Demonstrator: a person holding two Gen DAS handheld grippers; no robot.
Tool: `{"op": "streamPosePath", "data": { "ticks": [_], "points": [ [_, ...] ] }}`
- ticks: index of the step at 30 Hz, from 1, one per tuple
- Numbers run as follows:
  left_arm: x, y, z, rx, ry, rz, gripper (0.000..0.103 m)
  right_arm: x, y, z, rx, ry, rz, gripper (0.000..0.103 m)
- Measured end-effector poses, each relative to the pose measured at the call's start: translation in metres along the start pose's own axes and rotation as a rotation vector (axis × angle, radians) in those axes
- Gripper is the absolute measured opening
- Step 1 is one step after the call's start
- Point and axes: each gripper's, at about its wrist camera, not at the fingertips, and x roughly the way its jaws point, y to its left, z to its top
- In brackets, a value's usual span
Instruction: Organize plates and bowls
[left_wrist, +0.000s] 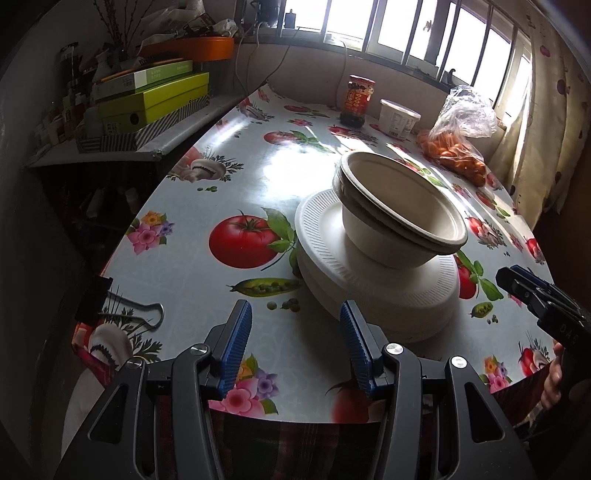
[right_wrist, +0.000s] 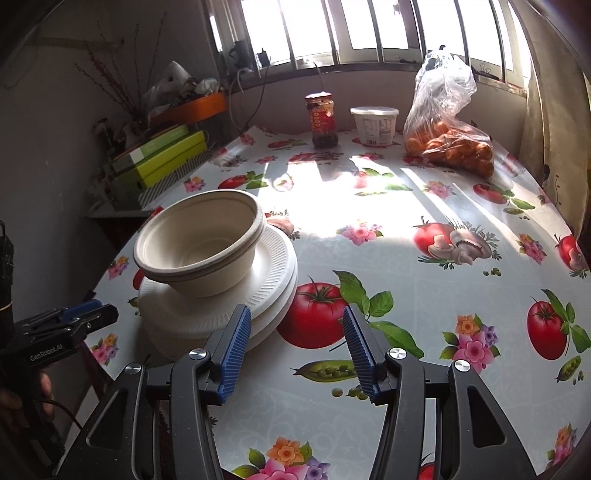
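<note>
Left tongs (left_wrist: 295, 321): open, empty | right tongs (right_wrist: 293, 326): open, empty | nested bowls (left_wrist: 400, 218) sitting on plates (left_wrist: 369, 288) | surface (left_wrist: 229, 184) between both tongs

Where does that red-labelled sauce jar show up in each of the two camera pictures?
Left wrist view: the sauce jar stands at the table's far edge, upper middle, right of centre.
Right wrist view: the sauce jar stands upper middle, near centre.
Shared landmark: the white tub just to its right in both.
</note>
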Motion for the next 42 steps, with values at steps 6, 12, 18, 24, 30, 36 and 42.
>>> {"op": "streamPosePath", "data": {
  "ticks": [6, 12, 18, 24, 30, 36, 42],
  "points": [
    [0.008, 0.003, -0.012, 0.017, 0.016, 0.019, 0.051, 0.005, 0.004, -0.016, -0.073, 0.014, -0.036, 0.053],
    [0.022, 0.006, -0.023, 0.023, 0.053, 0.046, 0.051, 0.012, 0.012, -0.027, -0.131, 0.045, -0.041, 0.054],
    [0.024, 0.001, -0.026, 0.045, 0.036, 0.056, 0.051, 0.019, 0.016, -0.032, -0.136, 0.072, -0.034, 0.057],
    [0.026, -0.001, -0.026, 0.054, 0.02, 0.079, 0.051, 0.026, 0.011, -0.034, -0.11, 0.098, -0.05, 0.058],
    [0.029, -0.004, -0.027, 0.058, 0.0, 0.113, 0.053, 0.03, 0.01, -0.036, -0.113, 0.105, -0.058, 0.062],
    [0.031, -0.004, -0.027, 0.049, -0.012, 0.121, 0.057, 0.032, 0.014, -0.036, -0.128, 0.105, -0.085, 0.067],
    [0.031, -0.006, -0.027, 0.047, -0.019, 0.122, 0.06, 0.033, 0.012, -0.038, -0.116, 0.102, -0.113, 0.076]
  ]
}}
